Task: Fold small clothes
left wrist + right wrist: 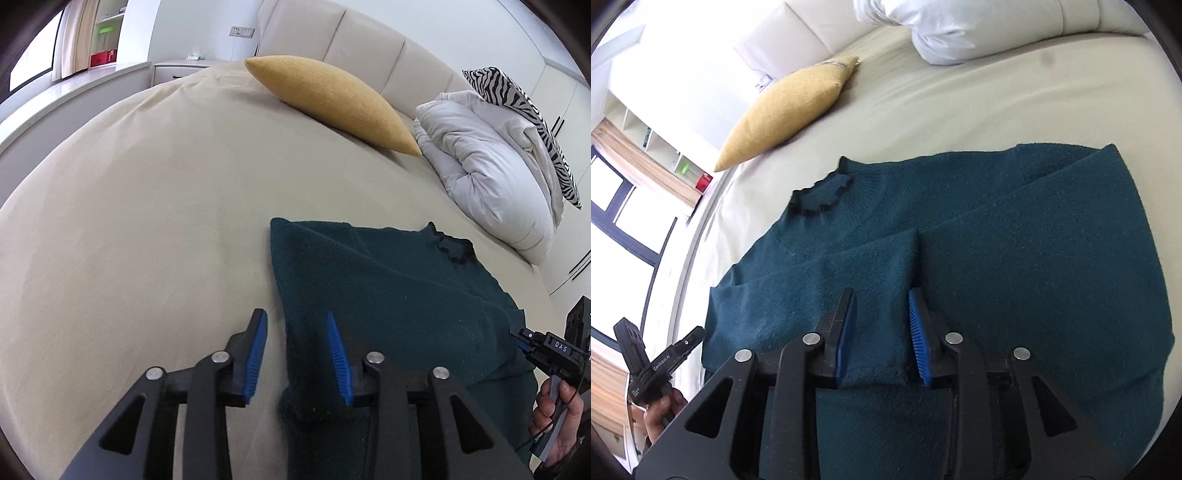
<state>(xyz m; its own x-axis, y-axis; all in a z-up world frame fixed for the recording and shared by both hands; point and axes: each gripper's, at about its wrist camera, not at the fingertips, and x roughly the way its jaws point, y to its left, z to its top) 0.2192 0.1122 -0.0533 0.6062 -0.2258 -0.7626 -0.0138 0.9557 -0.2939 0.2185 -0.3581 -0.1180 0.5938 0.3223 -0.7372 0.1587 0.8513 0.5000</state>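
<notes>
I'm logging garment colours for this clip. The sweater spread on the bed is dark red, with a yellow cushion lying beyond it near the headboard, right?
Not quite: the sweater is dark teal green, not dark red, as the right wrist view shows clearly. The rest holds: it is spread on the bed, and the yellow cushion lies beyond it near the headboard.

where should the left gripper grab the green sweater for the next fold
Probably the sweater's left side edge near the hem, which already lies between the left gripper's open fingers. Come in low from the left: that edge lies flat and clear on the sheet.
</notes>
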